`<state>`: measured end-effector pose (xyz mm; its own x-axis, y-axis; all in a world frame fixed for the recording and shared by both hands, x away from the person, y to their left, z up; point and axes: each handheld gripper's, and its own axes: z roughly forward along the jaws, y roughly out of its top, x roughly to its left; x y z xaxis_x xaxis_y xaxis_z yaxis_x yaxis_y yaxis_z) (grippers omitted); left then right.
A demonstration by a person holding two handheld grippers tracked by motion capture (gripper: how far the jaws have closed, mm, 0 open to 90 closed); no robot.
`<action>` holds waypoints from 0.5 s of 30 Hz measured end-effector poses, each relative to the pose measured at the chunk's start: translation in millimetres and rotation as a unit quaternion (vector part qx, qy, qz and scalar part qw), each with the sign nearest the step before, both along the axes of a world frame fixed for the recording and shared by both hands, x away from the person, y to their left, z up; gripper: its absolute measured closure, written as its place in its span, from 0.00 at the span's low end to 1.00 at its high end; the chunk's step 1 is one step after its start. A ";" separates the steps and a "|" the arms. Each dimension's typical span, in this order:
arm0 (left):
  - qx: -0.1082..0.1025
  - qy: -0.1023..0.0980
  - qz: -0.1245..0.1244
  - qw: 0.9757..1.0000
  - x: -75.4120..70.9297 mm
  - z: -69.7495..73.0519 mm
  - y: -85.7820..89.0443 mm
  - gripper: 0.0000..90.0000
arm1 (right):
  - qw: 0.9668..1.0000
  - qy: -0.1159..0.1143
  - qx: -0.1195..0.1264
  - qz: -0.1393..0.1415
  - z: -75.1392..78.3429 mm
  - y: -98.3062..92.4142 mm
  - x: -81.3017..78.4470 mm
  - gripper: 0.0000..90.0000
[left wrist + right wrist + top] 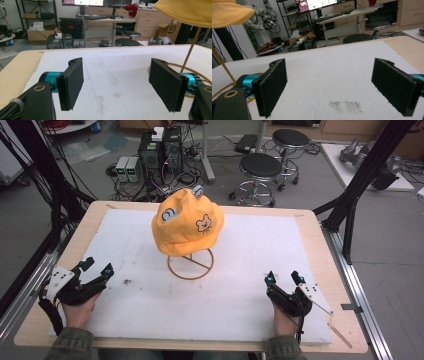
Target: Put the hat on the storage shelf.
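Observation:
An orange cap (187,222) with a bear print and two small ears sits on a gold wire stand (190,264) in the middle of the white mat (240,295). Its brim (185,12) hangs at the top right of the left gripper view, above the stand's rod (190,51); the cap (229,12) also fills the top left corner of the right gripper view. My left gripper (97,266) rests at the mat's front left, open and empty. At the front right, my right gripper (284,277) is open too, with nothing between its pads.
The mat lies on a wooden table (327,255). Black frame posts (367,167) stand at the table's right and left. Behind it are two stools (260,170) and computer boxes (160,150) with cables on the floor. A dark smudge (127,281) marks the mat near the left gripper.

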<state>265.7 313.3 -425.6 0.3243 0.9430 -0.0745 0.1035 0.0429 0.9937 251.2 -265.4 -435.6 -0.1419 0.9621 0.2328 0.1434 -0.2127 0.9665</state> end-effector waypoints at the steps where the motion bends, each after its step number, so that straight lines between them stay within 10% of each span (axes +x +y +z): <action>1: -0.001 0.001 0.000 1.000 -0.5 -0.5 0.7 0.31 | 1.000 0.001 0.000 0.003 0.0 0.5 0.4 0.13; 15: -0.018 0.009 -0.008 1.000 -0.1 -4.7 2.8 0.31 | 1.000 0.007 0.000 0.007 -0.6 0.8 1.4 0.14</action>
<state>265.6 316.1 -430.4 0.3381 0.9342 -0.1142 0.1230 0.0764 0.9895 252.6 -264.6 -436.2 -0.1527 0.9598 0.2357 0.1602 -0.2113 0.9642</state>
